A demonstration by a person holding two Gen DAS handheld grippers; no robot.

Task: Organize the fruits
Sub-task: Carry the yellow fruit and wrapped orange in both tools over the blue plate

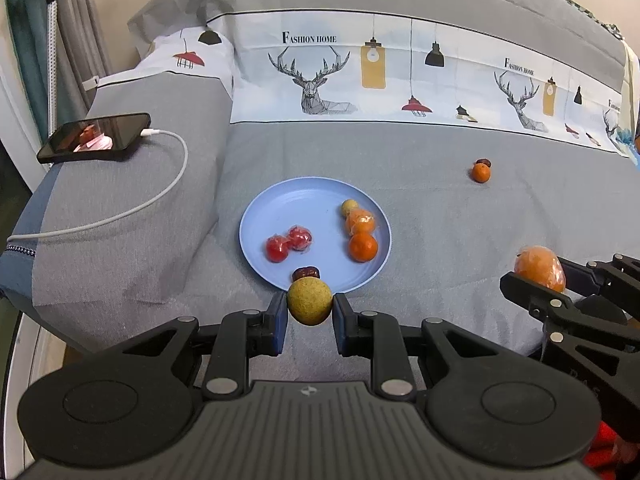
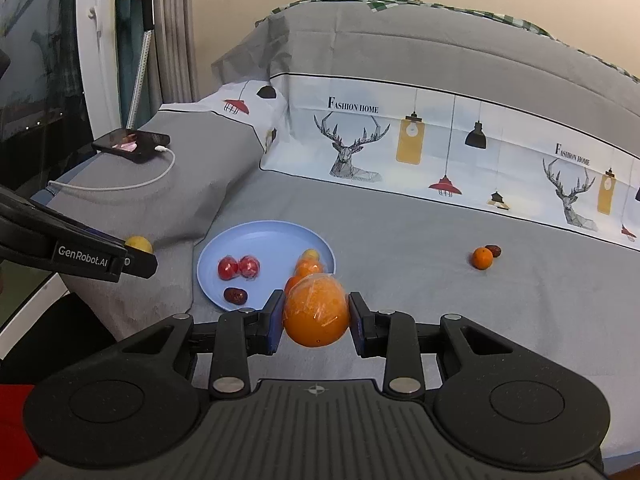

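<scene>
Left gripper [image 1: 310, 312] clamps yellow-green fruit [image 1: 310, 301], right gripper [image 2: 316, 320] clamps wrapped orange [image 2: 315, 312]. Lower both over bare centre of blue plate [image 1: 320, 200], release gently, avoid tomatoes [image 1: 288, 243].

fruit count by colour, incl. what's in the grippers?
Orange: 4 (wrapped one in right gripper, two on the plate, one on the bedspread)
Yellow-green: 2 (one in left gripper, one on the plate)
Red, wrapped: 2 on the plate
Dark brown: 2 (one on the plate, one on the bedspread)
Total: 10
</scene>
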